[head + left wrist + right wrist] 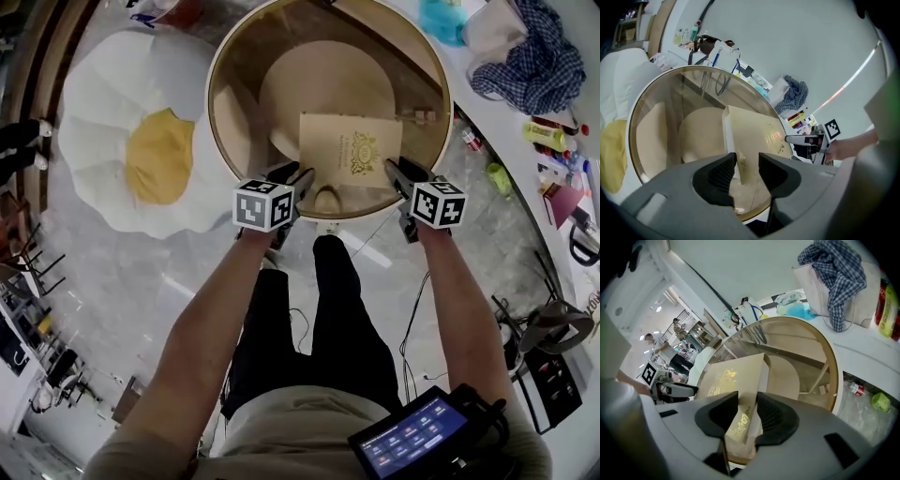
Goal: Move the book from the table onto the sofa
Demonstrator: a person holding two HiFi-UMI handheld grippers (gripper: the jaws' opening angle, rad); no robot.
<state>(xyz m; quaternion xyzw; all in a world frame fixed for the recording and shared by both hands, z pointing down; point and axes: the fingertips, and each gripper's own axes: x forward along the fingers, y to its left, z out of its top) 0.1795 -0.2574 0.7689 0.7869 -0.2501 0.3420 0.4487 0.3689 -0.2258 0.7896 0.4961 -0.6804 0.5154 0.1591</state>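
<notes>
Pale glossy flooring surrounds a round glass-topped worktop with a light wooden rim, seen from above. A white cushion shaped like a fried egg, with a yellow centre, lies just beside it on the left.

Book: a thick tan hardback with a matt cover lies flat on the glass, close to the near rim. An ornate gold emblem sits at the centre of the cover, with a line of small gold lettering above it that is too small to read. The right gripper view shows the same book with a second gold ornament on its near side face and a band of white page edges.

Left hand-held gripper: the jaws stand apart with the book's near left corner between them, not pressed on it.

Right hand-held gripper: the jaws are likewise apart around the near right corner, with no grip.

Each gripper carries a white cube with black square markers; the markers bear patterns only, no text.
</notes>
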